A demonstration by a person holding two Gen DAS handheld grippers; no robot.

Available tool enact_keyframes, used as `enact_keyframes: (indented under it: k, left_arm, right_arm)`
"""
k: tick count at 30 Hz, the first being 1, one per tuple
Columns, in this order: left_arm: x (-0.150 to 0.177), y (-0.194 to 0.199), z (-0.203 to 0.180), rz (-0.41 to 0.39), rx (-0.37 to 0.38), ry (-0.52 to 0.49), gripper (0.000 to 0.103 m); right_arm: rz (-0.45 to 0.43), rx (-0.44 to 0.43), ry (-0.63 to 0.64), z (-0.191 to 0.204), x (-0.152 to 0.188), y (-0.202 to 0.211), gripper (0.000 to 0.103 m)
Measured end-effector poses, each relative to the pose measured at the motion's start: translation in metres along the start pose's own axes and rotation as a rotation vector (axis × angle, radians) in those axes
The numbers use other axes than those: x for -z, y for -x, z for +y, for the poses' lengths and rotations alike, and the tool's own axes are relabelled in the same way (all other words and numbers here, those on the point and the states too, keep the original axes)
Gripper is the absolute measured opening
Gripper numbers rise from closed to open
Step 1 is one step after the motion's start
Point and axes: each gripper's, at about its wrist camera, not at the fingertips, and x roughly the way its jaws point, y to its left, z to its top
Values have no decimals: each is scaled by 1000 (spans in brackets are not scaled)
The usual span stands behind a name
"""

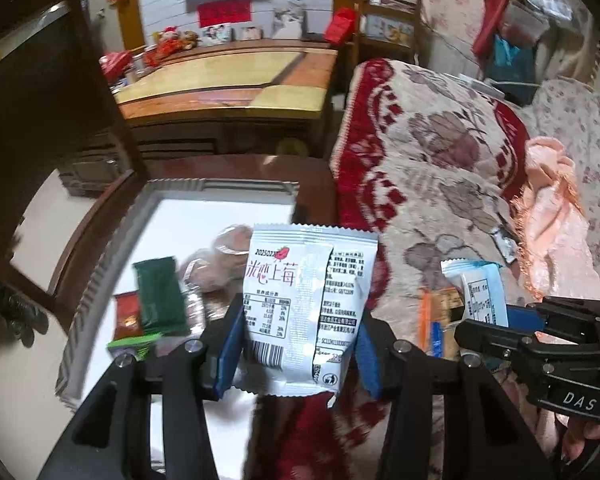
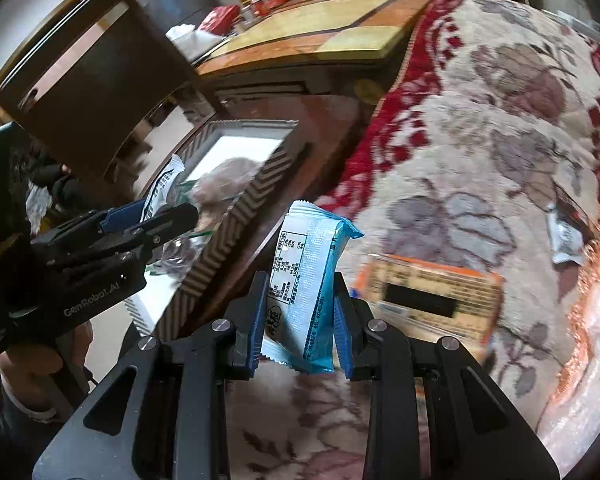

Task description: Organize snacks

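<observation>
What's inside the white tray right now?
The tray holds a green packet, a red packet and clear-wrapped brown buns. The white packet in the left tool hides whatever lies behind it.

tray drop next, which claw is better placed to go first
Left, probably. The left claw holds the white snack packet right at the tray edge, partly over it. The right claw holds the blue packet over the floral blanket, farther from the tray.
</observation>
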Motion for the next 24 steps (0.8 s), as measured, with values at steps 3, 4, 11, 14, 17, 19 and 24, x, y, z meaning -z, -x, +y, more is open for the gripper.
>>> enact_keyframes:
  k: [3,4,11,14,17,19,24]
  left_arm:
    - [7,2,16,-1,-35,16,52]
    - [9,2,22,0,-42,25,52]
    - [19,8,70,-4,-84,120,52]
    - [24,8,90,3,-111,160,52]
    - [33,6,108,16,-132,200,52]
    - [38,4,116,24,-138,216,52]
    - [45,-1,127,39,-147,240,52]
  right_arm:
    - [7,-16,29,16,-4,-6,28]
    - [10,-23,39,21,-6,-9,28]
    - [37,-50,113,57,-21,-25,28]
    - [44,-62,147,74,-28,-31,28]
    - [58,-72,174,88,-32,-39,29]
    - [73,-81,184,95,-34,-48,29]
    - [116,-98,206,111,-33,-71,29]
